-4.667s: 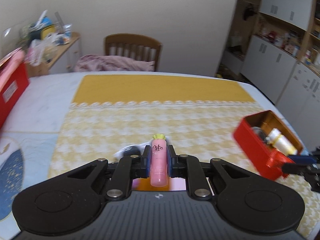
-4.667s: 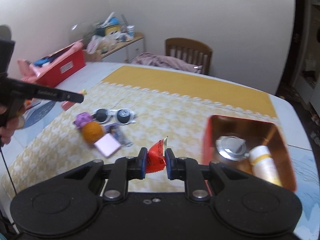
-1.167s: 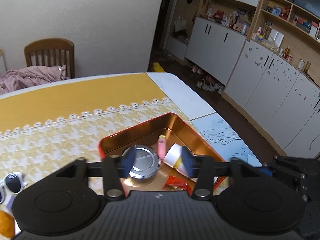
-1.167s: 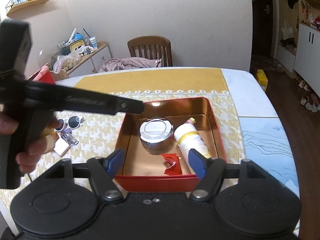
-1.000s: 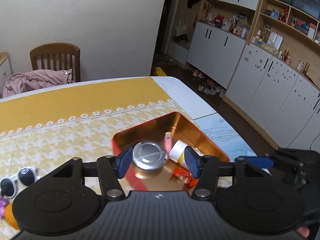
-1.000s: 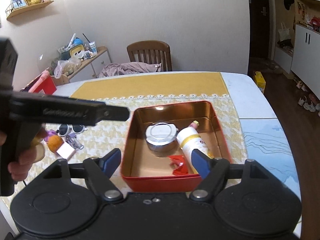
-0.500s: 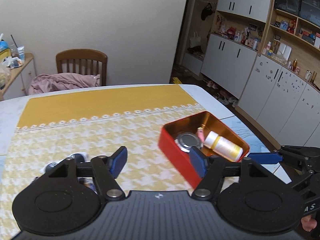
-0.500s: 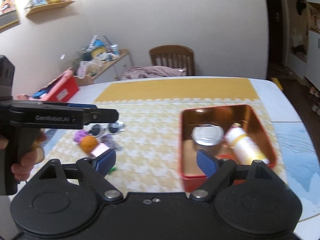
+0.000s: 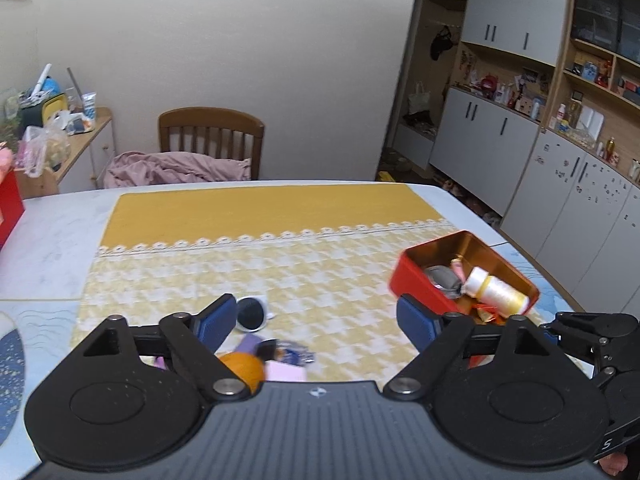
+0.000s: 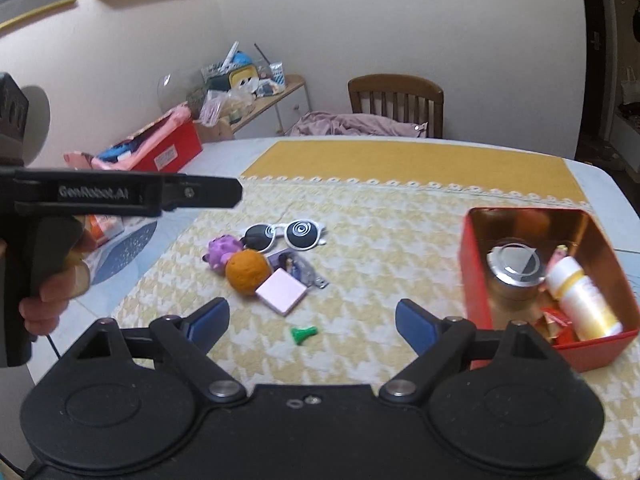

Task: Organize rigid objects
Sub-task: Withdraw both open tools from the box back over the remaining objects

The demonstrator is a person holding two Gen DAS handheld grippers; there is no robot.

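Rigid objects are lying in two groups on the desk (image 10: 400,240), which is wearing a yellow patterned cloth. Right group: a red tin (image 10: 476,272) with a copper-coloured inside is holding a round silver tin (image 10: 516,266), a white bottle with a yellow band (image 10: 580,300) lying on its side, a small pink tube (image 10: 562,252) between them at the far end, and a red wrapper (image 10: 554,320) at the near end. Left group, well apart from the tin: white-framed sunglasses (image 10: 286,234), a purple toy (image 10: 222,252), an orange ball (image 10: 248,272) touching the toy, a pink pad (image 10: 282,292) just beside the ball, and a small dark item (image 10: 300,268) too blurred to identify. A green piece (image 10: 304,335) is lying alone, nearer the camera.

Left hand-held gripper (image 9: 312,322) is standing wide open, its jaws having just been opening, with nothing between the blue pads (image 9: 218,320); the ball and pad are showing beneath it. Right hand-held gripper (image 10: 312,320) is likewise gaping wide and empty above the cloth, with the green piece lying between its pads in the view. A hand (image 10: 52,292) is gripping the left device's handle at the left edge of the right wrist view.
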